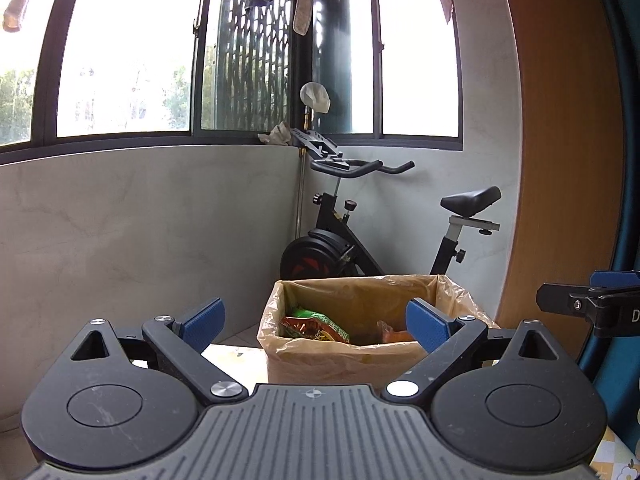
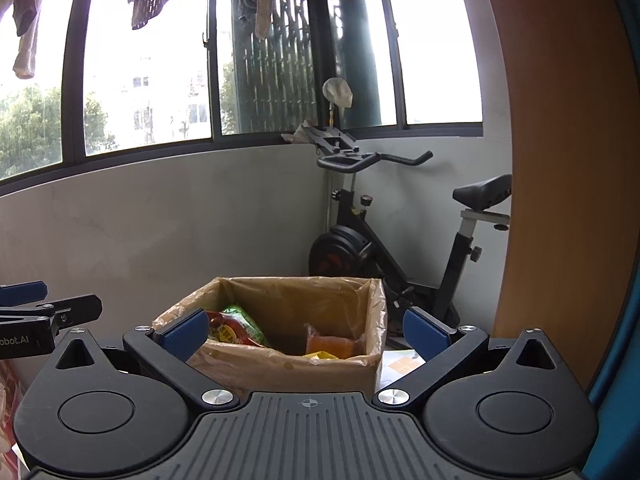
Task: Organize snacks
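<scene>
- Left claw (image 1: 315, 323): jaws spread wide and empty, level, low in its own view; it also shows at the left edge of the right view.
- Box (image 1: 348, 354): lined with a plastic bag, straight ahead of the left claw and just right of centre, its near wall between the two blue pads (image 1: 202, 322). It stands on the worktop (image 1: 236, 362).
- Snacks: a red-green packet (image 2: 236, 330) lies at the box's left, an orange packet (image 2: 332, 344) to its right, both already inside.
- Right claw (image 2: 305, 333): also wide and empty, with the box dead ahead, filling the gap between its fingers.
- Judgement: both claws face the box about equally near; no loose snack shows in either view, so the next pick likely lies out of frame.
</scene>
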A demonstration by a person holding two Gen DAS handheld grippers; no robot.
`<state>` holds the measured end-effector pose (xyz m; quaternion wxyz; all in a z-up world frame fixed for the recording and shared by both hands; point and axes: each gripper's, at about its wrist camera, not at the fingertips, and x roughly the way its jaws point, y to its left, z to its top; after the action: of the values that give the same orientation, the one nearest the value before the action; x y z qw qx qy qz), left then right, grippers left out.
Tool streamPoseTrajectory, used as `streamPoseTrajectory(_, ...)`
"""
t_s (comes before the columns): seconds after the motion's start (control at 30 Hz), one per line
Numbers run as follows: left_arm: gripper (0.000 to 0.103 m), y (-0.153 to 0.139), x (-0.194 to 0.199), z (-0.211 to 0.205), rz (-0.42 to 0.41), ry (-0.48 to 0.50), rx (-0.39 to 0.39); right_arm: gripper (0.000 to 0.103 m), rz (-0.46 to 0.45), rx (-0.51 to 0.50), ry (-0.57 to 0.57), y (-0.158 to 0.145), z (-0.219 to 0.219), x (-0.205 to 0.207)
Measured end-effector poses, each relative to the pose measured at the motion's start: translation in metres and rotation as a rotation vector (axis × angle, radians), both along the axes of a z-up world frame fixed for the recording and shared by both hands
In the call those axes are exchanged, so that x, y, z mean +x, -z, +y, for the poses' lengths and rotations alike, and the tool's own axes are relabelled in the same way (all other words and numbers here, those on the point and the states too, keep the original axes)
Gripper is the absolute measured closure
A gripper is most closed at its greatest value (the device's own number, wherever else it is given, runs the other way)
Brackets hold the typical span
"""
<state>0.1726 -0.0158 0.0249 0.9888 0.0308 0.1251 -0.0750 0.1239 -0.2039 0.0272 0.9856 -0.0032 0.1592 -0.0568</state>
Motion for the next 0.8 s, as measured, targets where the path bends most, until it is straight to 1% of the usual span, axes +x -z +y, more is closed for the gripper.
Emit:
streamPoseTrajectory(0.27,0.005,0.0014,-0.0035,0.0016,-0.026,0.022,-0.013,0.0,0.003,0.002,0.003,0.0021,0.0008,0.0006)
streamPoseTrajectory(0.47,0.005,0.0007,-0.0018,0.0017,-0.036,0.027,-0.002,0.0,0.004,0.001,0.006,0.0028,0.0005,0.0006)
streamPoseTrajectory(0.8,0.005,0.0007,-0.0011,0.0068,-0.027,0.03,-0.024,0.0,0.007,0.002,0.011,0.0046,0.0016,0.0013)
